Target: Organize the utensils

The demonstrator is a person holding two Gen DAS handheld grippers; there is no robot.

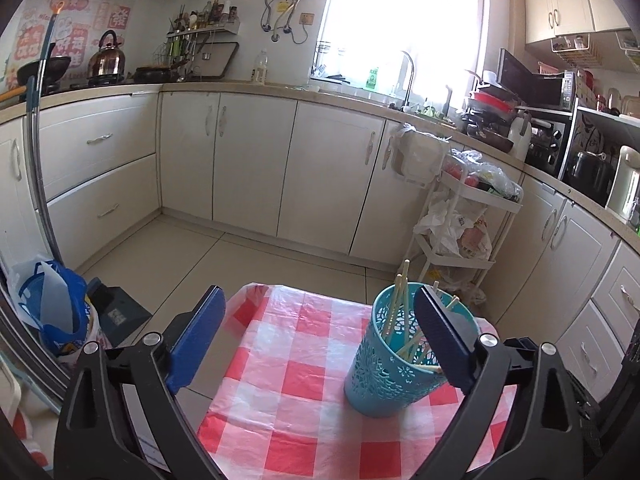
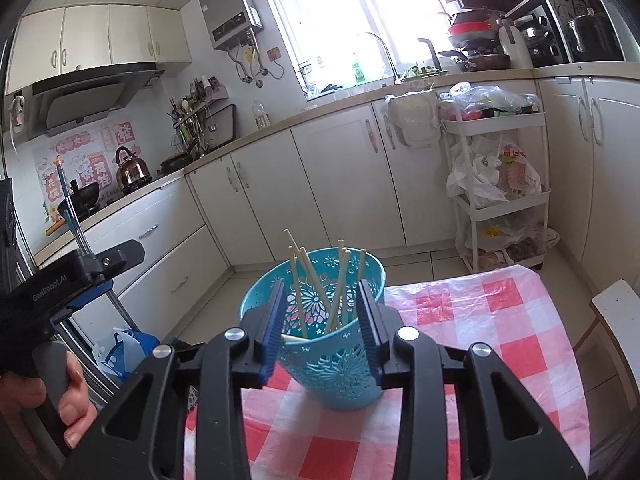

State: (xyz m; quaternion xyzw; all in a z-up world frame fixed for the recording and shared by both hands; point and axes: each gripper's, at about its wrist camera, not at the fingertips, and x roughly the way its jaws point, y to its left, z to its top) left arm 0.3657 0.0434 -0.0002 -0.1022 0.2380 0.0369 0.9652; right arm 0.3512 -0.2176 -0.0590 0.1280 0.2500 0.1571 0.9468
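A teal perforated utensil holder (image 1: pixel 394 356) stands upright on the red-and-white checked tablecloth (image 1: pixel 296 380). Several pale wooden chopsticks (image 1: pixel 400 304) lean inside it. My left gripper (image 1: pixel 320 312) is open and empty above the table; its right finger overlaps the holder in view. In the right wrist view the holder (image 2: pixel 332 360) sits just past my right gripper (image 2: pixel 322 300), which is open and empty, with one finger to either side of the rim. The chopsticks (image 2: pixel 320 280) stick up between the fingers. The left gripper body and the hand holding it show at the left edge (image 2: pixel 60 280).
White kitchen cabinets (image 1: pixel 248 168) line the room beyond the table. A white trolley (image 1: pixel 464 216) with bags stands on the right. A blue bag (image 1: pixel 60 312) and a dark box sit on the floor at the left. A white chair edge (image 2: pixel 616 312) is beside the table.
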